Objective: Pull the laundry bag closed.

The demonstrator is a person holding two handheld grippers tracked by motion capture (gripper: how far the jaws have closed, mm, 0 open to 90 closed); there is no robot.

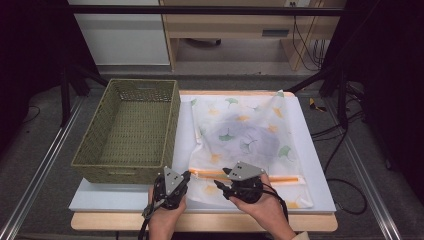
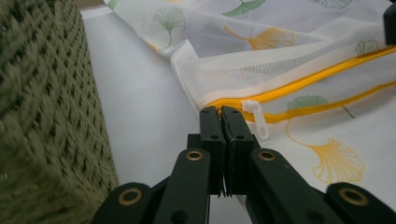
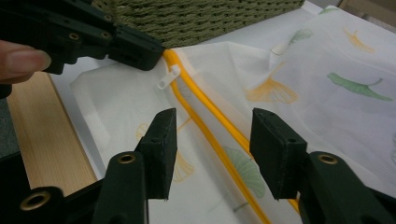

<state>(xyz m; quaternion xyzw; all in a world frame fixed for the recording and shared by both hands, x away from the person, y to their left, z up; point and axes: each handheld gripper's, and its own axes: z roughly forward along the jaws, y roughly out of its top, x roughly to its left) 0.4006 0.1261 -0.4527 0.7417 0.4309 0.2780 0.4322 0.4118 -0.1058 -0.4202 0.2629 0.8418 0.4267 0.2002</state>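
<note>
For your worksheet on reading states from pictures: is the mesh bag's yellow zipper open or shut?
Open. The zipper shows as two separate yellow lines with a gap between, and its white pull sits at the end by the left gripper.

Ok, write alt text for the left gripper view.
The left gripper, jaws shut, pinches the end of a yellow zipper on a white mesh bag printed with leaves, beside the white zipper pull. A green woven basket stands at the left.
</note>
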